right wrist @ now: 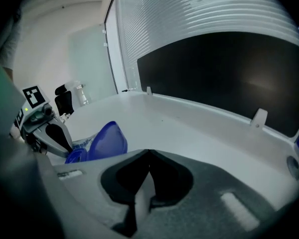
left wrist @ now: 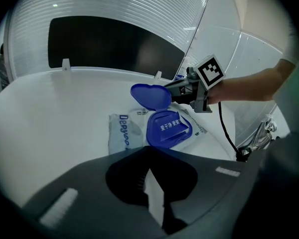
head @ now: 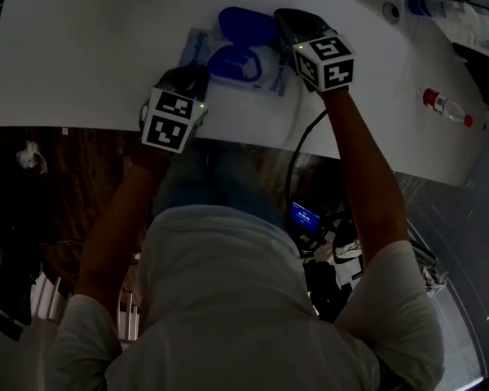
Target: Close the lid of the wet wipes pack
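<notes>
While both arms reach forward, left gripper [head: 194, 76] and right gripper [head: 284, 21] sit jaws-together — lid [head: 246, 24] raised.

Looks like an office: white desk [head: 81, 55], slatted window blinds [right wrist: 189, 14].

A curved white table [head: 73, 63] stands over a dark wooden floor [head: 90, 157], backed by a long black panel [right wrist: 229, 73] beneath ribbed white blinds [right wrist: 189, 9].
</notes>
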Motion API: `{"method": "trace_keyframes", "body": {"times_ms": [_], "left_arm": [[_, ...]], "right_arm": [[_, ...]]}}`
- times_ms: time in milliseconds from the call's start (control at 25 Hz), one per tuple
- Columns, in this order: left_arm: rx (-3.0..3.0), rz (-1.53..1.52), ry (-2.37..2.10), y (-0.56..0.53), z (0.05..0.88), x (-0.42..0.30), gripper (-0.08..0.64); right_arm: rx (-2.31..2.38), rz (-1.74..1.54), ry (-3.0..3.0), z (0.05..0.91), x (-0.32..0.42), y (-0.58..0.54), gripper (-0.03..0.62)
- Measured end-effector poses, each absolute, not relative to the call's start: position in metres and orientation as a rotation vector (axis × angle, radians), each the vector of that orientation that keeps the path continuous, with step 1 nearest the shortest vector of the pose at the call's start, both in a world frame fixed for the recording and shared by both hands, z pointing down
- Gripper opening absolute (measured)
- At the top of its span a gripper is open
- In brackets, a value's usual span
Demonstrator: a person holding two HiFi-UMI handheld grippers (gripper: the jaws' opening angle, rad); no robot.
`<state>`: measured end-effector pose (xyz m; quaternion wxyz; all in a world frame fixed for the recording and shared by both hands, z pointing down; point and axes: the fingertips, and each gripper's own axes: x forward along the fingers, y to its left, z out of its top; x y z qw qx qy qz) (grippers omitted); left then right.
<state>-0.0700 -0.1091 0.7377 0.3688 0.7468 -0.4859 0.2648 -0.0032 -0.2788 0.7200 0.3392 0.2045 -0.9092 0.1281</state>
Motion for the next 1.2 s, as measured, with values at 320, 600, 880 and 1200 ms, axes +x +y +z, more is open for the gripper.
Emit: {"method": "trace_keyframes", "body": {"times_ms": [320,600,880,1200], "left_arm": [[1.919,0.671,-1.251,-0.109,0.739,-0.07,0.003],[1.924,0.663,-1.255,-0.11,0.739,-0.069,0.003],[1.928,0.666,-1.249,-0.112,0.739,-0.067,0.003],[1.933,0.662,-1.245,-0.112,0.739,-0.067,0.003]], "right_arm": [[0.302,0.39,-2.543,0.682,-0.013,-0.248,0.0],[0.053,0.366,-2.547,0.669,-0.018,-0.186,0.0],[-0.067,0.235,-2.476,0.679,-0.027,-0.136,0.0],[0.02,-0.135,-2.224,0.711,-0.022,-0.126,0.0]]}}
